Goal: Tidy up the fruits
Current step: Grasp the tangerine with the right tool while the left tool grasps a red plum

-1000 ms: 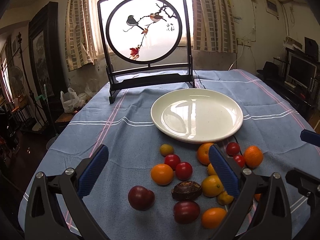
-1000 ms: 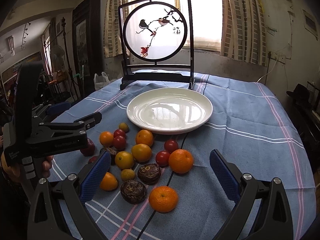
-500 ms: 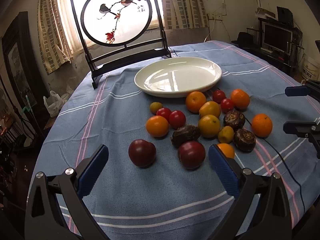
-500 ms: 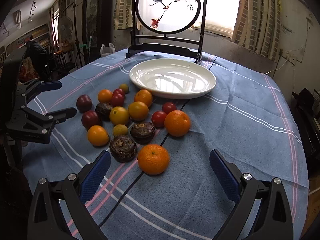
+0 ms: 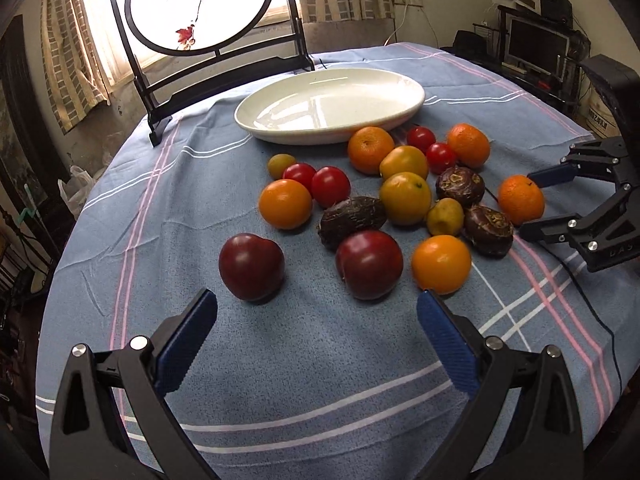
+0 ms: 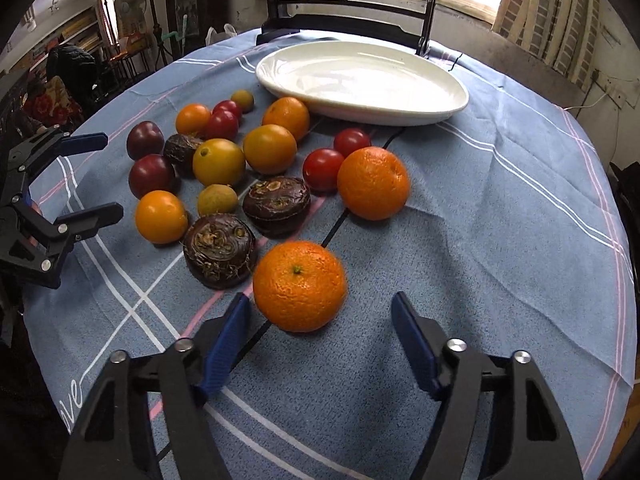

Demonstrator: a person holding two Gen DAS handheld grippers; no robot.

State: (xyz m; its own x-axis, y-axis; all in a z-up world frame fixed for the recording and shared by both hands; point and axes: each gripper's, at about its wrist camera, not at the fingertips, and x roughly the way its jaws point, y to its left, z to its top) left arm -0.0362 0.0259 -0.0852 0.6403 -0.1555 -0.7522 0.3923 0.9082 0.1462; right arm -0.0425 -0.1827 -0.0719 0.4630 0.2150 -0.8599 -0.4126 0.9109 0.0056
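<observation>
Round table w/ blue striped cloth (image 5: pixel 168 184); curtained window and bird-painting screen (image 5: pixel 196 4) upper left, monitor (image 5: pixel 538 46) upper right. White plate (image 5: pixel 332 104) top centre, bare; fruits (image 5: pixel 380 208) clustered mid-frame below it. Left gripper (image 5: pixel 316 312) wide, nothing between. Right gripper (image 6: pixel 320 316) closing, tangerine (image 6: pixel 300 286) just ahead, untouched.

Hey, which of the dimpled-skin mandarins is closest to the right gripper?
The mandarin lying alone at the near edge of the pile, just ahead of the right gripper, whose jaws are closing without touching it. The other two lie farther back toward the white plate.
</observation>
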